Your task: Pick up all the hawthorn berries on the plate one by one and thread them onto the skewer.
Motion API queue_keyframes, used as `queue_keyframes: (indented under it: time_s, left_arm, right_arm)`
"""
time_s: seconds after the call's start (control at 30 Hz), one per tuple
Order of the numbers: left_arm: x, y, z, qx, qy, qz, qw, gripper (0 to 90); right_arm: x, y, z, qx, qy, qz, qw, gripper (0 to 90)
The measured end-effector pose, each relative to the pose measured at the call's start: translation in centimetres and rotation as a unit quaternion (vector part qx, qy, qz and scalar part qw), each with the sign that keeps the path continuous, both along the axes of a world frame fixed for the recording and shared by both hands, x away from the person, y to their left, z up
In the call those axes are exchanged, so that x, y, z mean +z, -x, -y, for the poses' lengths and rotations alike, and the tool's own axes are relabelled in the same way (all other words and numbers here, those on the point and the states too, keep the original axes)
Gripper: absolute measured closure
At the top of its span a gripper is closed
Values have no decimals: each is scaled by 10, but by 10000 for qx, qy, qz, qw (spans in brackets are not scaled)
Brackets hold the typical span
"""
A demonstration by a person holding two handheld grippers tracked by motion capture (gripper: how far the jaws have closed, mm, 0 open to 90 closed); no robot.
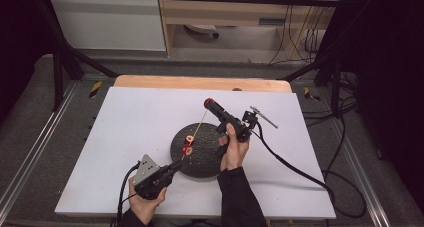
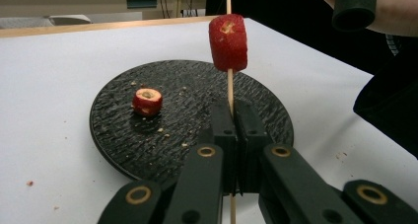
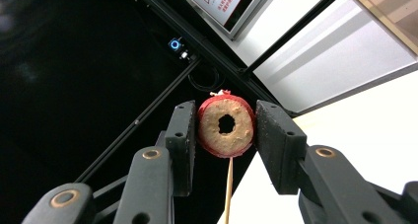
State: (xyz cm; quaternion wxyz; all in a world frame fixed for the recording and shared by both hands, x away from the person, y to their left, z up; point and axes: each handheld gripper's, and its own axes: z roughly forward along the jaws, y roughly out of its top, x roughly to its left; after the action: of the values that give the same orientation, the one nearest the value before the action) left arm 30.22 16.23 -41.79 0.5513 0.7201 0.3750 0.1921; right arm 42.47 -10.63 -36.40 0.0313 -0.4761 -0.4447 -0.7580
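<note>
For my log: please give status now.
Left gripper shut on thin wooden skewer. Right gripper shut on red cored fruit slice near its tip. Nothing blocking.

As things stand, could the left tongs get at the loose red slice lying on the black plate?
Probably not yet. The left tongs are shut on the skewer, which carries a red piece, so they have no free grip. The loose slice lies uncovered on the black plate nearby; nothing blocks the path.

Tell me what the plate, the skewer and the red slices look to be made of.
Plate: dark, matte, rough-grained, probably slate or stoneware. Skewer: thin, pale, likely bamboo or wood. Red slices: red skin, beige crumbly core with a centre hole, crumbs on the plate; seemingly food, perhaps fruit or sausage.
</note>
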Motion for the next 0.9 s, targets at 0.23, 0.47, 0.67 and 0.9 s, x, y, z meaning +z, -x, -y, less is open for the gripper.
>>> queue_keyframes:
  time_s: [0.23, 0.47, 0.67, 0.9]
  left_arm:
    - [0, -1, 2, 25, 20, 13, 10000, 882]
    - [0, -1, 10, 96, 65, -45, 9999, 882]
    - [1, -3, 16, 154, 160, -155, 9996, 882]
    - [4, -5, 21, 171, 200, -204, 9994, 884]
  right_arm:
    - [-2, 0, -1, 35, -64, -35, 10000, 613]
    - [-3, 0, -2, 19, -139, -55, 9999, 614]
    - [-6, 1, -4, 23, -167, -70, 9998, 614]
    - [-7, 4, -6, 37, -135, -109, 9998, 616]
